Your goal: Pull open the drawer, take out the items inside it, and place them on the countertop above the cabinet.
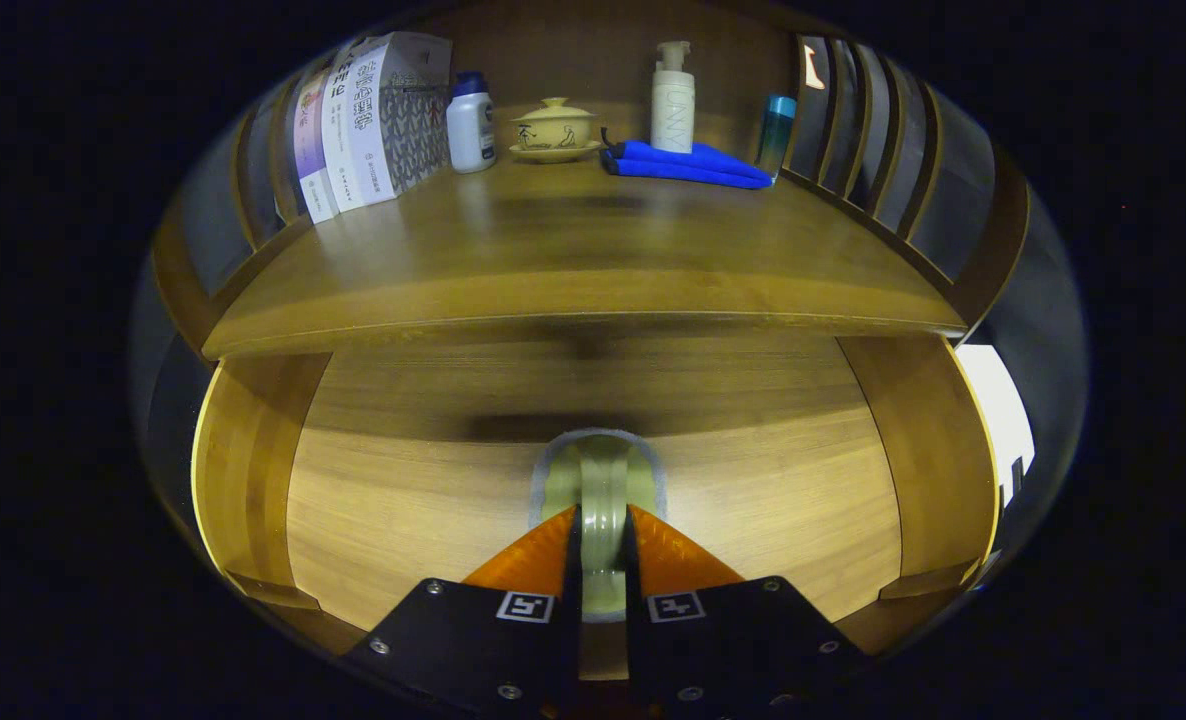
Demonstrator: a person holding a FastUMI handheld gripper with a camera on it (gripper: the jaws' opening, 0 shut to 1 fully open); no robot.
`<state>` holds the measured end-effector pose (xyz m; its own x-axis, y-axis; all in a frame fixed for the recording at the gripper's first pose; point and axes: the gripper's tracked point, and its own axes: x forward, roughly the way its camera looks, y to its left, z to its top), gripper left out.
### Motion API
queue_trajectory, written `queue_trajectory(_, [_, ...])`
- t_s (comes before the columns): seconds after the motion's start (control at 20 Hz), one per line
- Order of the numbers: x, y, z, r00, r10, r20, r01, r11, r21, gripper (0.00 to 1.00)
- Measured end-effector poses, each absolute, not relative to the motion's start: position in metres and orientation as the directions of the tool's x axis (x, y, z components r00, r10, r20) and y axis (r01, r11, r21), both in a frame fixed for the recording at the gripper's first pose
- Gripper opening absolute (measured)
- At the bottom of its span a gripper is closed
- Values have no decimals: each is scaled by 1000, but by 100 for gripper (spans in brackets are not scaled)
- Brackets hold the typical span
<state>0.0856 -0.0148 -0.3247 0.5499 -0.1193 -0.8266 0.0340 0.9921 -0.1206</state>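
Note:
My gripper (600, 522) is shut on the pale green drawer handle (600, 475), with one orange finger (533, 560) pressed on each side of it. The handle stands upright on the wooden drawer front (403, 500), which spreads wide behind the fingers. Above the drawer front runs the countertop (573, 250) of the cabinet. A dark gap shows between the drawer front and the countertop's edge. The inside of the drawer is hidden.
Along the back of the countertop stand books (358, 125), a white bottle with a blue cap (470, 125), a yellow lidded bowl (553, 130), a folded blue cloth (683, 165), a pump bottle (673, 100) and a teal bottle (775, 135). Slatted rails (853, 120) fence both sides.

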Motion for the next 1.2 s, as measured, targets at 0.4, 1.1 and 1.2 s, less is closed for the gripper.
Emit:
queue_trajectory(0.4, [67,-22,-289,644,-131,-754,74,991,-108,14])
queue_trajectory(1.1, [115,22,-179,832,-68,-551,-2,992,-126,14])
queue_trajectory(1.2, [131,26,-170,848,-58,-527,-14,991,-131,14])
